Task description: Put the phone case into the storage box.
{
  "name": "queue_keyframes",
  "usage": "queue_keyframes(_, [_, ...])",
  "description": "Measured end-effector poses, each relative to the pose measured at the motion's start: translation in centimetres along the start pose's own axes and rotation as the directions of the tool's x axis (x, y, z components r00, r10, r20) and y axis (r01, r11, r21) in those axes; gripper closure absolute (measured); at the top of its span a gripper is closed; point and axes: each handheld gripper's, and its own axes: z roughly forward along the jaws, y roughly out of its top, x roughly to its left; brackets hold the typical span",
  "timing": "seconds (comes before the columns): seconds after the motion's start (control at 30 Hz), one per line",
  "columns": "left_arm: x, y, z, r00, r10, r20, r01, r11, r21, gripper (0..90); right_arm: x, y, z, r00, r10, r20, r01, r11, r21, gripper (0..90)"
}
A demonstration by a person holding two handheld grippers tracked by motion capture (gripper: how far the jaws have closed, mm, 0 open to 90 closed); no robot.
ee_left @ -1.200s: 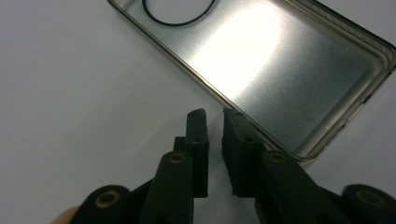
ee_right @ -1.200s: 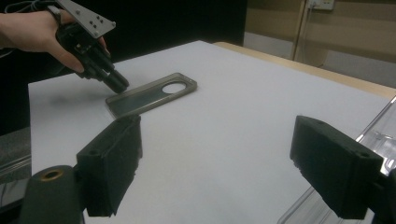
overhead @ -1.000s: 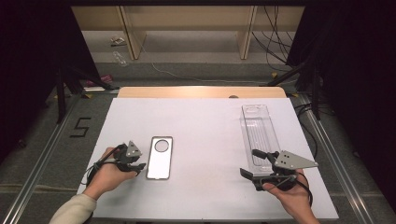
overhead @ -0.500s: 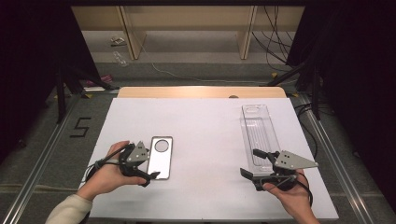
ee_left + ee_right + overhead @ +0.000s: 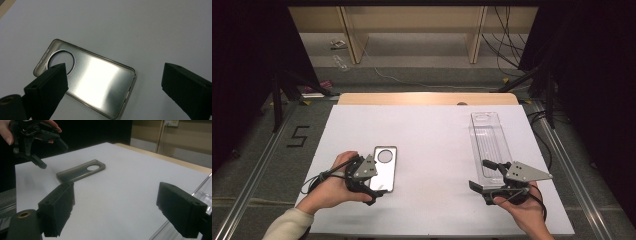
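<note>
Phone case (image 5: 87, 80) flat on white table (image 5: 432, 145), below left gripper (image 5: 112, 87), jaws spread wide, right gripper (image 5: 115, 212) jaws likewise released

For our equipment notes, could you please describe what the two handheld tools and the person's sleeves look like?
Each tool is black, with two blocky black jaws. The left tool and the right tool each carry a grey three-cornered plate with small dark holes on top, and a black cable loops from each. A brass-coloured ring sits near the jaw base in both gripper views. A light-coloured sleeve covers the left forearm.
</note>
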Motion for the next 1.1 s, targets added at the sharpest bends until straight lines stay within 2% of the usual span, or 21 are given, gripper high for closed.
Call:
queue_keyframes(0.03, [0.0, 0.0, 0.0, 1.0, 0.005, -0.003, -0.005, 1.0, 0.007, 6.4, 0.0, 0.0, 0.0, 1.0, 0.0, 0.0, 0.0, 1.0, 0.0, 16.3])
queue_keyframes(0.1, [0.0, 0.0, 0.1, 0.9997, 0.024, -0.004, -0.024, 0.9995, 0.022, 14.5, 0.0, 0.0, 0.0, 1.0, 0.0, 0.0, 0.0, 1.0, 0.0, 16.4])
queue_keyframes(0.23, [-0.2, 0.2, 0.3, 0.9978, 0.067, 0.003, -0.067, 0.9967, 0.046, 15.6, 0.0, 0.0, 0.0, 1.0, 0.0, 0.001, 0.0, 1.0, 0.001, 16.4])
queue_keyframes(0.4, [-0.3, 0.2, 0.7, 0.9902, 0.139, 0.014, -0.14, 0.9832, 0.118, 19.0, 0.0, 0.0, 0.1, 1.0, -0.001, 0.0, 0.001, 1.0, 0.003, 16.5])
queue_keyframes(0.47, [-0.4, 0.2, 0.9, 0.9844, 0.174, 0.029, -0.176, 0.9726, 0.152, 24.1, 0.0, 0.0, 0.1, 1.0, 0.001, 0.001, -0.001, 1.0, 0.005, 16.5])
queue_keyframes(0.53, [-0.5, 0.2, 1.3, 0.9768, 0.212, 0.034, -0.214, 0.9565, 0.198, 25.5, 0.0, 0.0, 0.1, 1.0, 0.0, 0.0, 0.0, 1.0, 0.003, 16.5])
queue_keyframes(0.57, [-0.5, 0.2, 1.4, 0.9745, 0.222, 0.034, -0.224, 0.952, 0.209, 26.3, 0.0, 0.0, 0.2, 1.0, 0.001, -0.001, -0.001, 1.0, 0.003, 16.5])
queue_keyframes(0.6, [-0.6, 0.2, 1.7, 0.9685, 0.247, 0.032, -0.247, 0.939, 0.239, 27.1, 0.0, 0.0, 0.2, 1.0, 0.001, -0.001, -0.001, 1.0, 0.003, 16.5])
queue_keyframes(0.63, [-0.6, 0.3, 1.9, 0.9644, 0.263, 0.028, -0.261, 0.9297, 0.26, 27.1, 0.0, 0.0, 0.2, 1.0, 0.001, -0.001, -0.001, 1.0, 0.003, 16.5])
queue_keyframes(0.67, [-0.7, 0.3, 2.3, 0.9566, 0.289, 0.035, -0.287, 0.9148, 0.284, 28.0, 0.0, -0.1, 0.2, 1.0, 0.002, -0.001, -0.002, 1.0, 0.003, 16.5])
queue_keyframes(0.7, [-0.7, 0.3, 2.3, 0.9566, 0.289, 0.035, -0.287, 0.9148, 0.284, 29.0, 0.0, -0.1, 0.2, 1.0, 0.002, -0.002, -0.002, 1.0, 0.003, 16.5])
queue_keyframes(0.73, [-0.8, 0.4, 2.8, 0.95, 0.309, 0.048, -0.308, 0.9012, 0.305, 29.5, 0.0, -0.1, 0.2, 1.0, 0.001, -0.002, -0.001, 1.0, 0.003, 16.6])
queue_keyframes(0.77, [-0.8, 0.4, 3.0, 0.9471, 0.316, 0.053, -0.317, 0.8963, 0.31, 29.6, 0.0, -0.1, 0.2, 1.0, 0.0, -0.002, 0.0, 1.0, 0.003, 16.6])
queue_keyframes(0.8, [-0.8, 0.4, 3.0, 0.9471, 0.316, 0.053, -0.317, 0.8963, 0.31, 30.5, 0.0, -0.1, 0.2, 1.0, 0.0, -0.002, 0.0, 1.0, 0.003, 16.6])
queue_keyframes(0.83, [-0.8, 0.3, 3.2, 0.946, 0.32, 0.052, -0.319, 0.892, 0.32, 30.5, 0.0, -0.1, 0.2, 1.0, 0.0, -0.002, 0.0, 1.0, 0.003, 16.6])
queue_keyframes(0.87, [-0.8, 0.3, 3.4, 0.9409, 0.334, 0.055, -0.333, 0.8827, 0.332, 31.7, 0.0, -0.1, 0.2, 1.0, 0.003, -0.002, -0.003, 1.0, 0.002, 16.6])
queue_keyframes(0.9, [-0.9, 0.2, 3.5, 0.9406, 0.335, 0.055, -0.333, 0.8791, 0.341, 32.5, 0.0, -0.1, 0.2, 1.0, 0.005, -0.002, -0.005, 1.0, 0.003, 16.6])
queue_keyframes(0.93, [-0.8, 0.2, 3.6, 0.9367, 0.345, 0.058, -0.343, 0.873, 0.347, 33.2, 0.0, -0.1, 0.2, 1.0, 0.006, -0.002, -0.006, 1.0, 0.003, 16.6])
queue_keyframes(1.0, [-0.9, 0.1, 3.9, 0.9373, 0.342, 0.064, -0.342, 0.8714, 0.351, 35.0, 0.0, -0.1, 0.2, 1.0, 0.006, -0.001, -0.006, 1.0, 0.005, 16.6])
queue_keyframes(1.03, [-0.9, 0.1, 4.1, 0.9341, 0.349, 0.073, -0.352, 0.8682, 0.35, 35.9, 0.0, -0.1, 0.2, 1.0, 0.006, -0.002, -0.006, 1.0, 0.004, 16.6])
queue_keyframes(1.1, [-1.0, 0.0, 4.1, 0.9333, 0.351, 0.076, -0.355, 0.8673, 0.349, 36.7, 0.0, -0.1, 0.3, 1.0, 0.004, -0.003, -0.004, 1.0, 0.004, 16.6])
